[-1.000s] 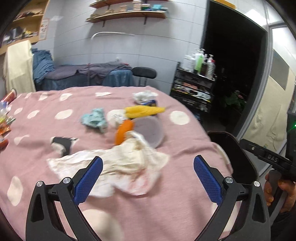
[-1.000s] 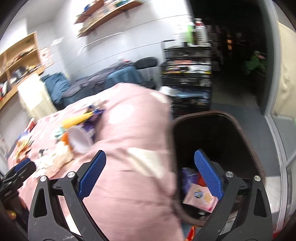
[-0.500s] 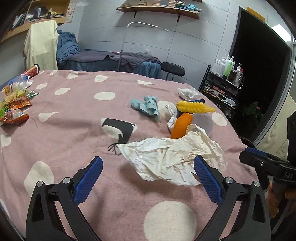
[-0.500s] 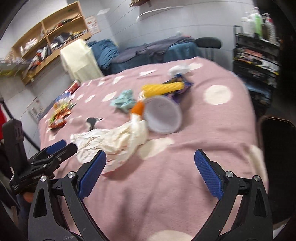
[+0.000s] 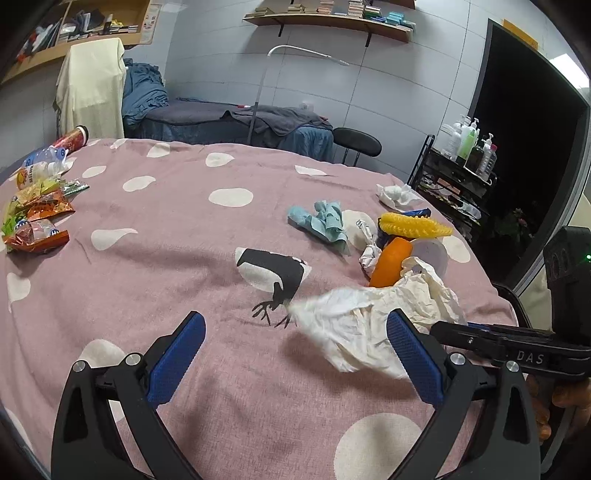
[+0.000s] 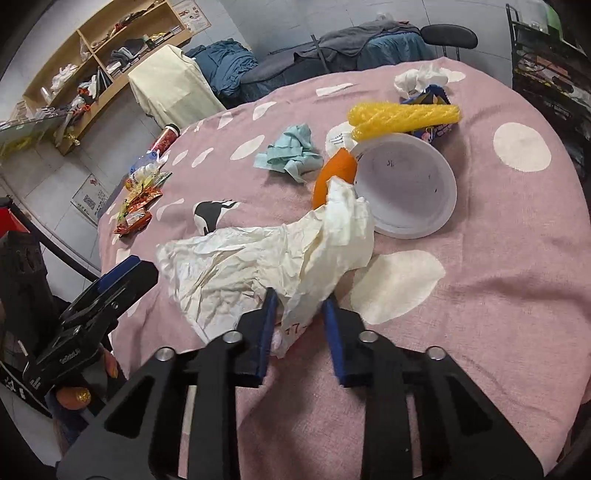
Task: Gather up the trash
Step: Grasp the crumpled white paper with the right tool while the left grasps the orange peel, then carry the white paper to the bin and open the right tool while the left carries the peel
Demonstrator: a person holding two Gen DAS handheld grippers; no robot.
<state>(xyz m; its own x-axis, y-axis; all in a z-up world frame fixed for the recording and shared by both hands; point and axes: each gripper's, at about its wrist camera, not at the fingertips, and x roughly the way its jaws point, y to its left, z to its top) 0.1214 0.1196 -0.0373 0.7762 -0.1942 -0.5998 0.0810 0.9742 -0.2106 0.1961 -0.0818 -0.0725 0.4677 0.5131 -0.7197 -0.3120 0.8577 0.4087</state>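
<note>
Crumpled cream paper [image 6: 266, 258], creased and thin, lies near the table's [image 6: 498, 295] right edge, its long axis running from the right gripper [image 6: 299, 328] toward an orange piece [image 6: 332, 173]. That gripper's jaws are nearly closed on the paper's near corner. A round white lid [image 6: 406, 188] lies flat just beyond. The left gripper [image 5: 291, 354] hangs wide open, holding nothing.

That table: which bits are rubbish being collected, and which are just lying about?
Rubbish:
- crumpled paper, in the right gripper
- white lid
- yellow mesh
- blue rag
- tissue
- snack wrappers

Lying about:
- stool
- shelf books
- bottles on rack
</note>
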